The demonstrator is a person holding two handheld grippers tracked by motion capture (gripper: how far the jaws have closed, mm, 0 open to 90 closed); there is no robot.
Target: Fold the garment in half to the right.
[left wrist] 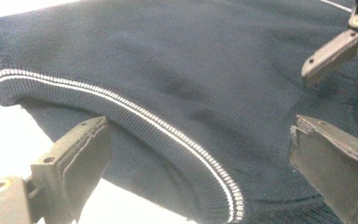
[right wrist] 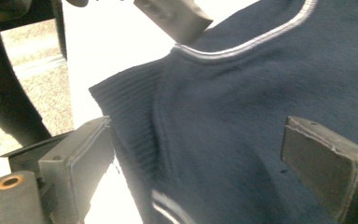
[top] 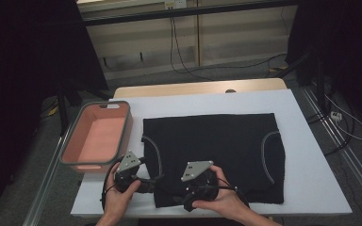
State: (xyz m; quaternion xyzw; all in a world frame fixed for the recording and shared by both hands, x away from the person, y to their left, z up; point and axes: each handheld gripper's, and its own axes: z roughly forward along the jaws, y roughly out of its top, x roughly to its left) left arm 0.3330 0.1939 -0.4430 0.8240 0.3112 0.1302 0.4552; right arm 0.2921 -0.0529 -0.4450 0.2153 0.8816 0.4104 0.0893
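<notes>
A dark navy knitted garment with white-striped ribbed armholes lies flat on the white table. Both grippers, each in one of the person's hands, sit low at its near left corner. My left gripper is open; in the left gripper view its jaws straddle the striped ribbed edge of the garment. My right gripper is open too. In the right gripper view its jaws stand over the garment beside the ribbed hem corner. Nothing is pinched.
A pink basin with a grey rim stands empty at the table's left edge, close to the left gripper. Bare white table borders the garment on the right and far sides. Cables lie on the floor beyond the table.
</notes>
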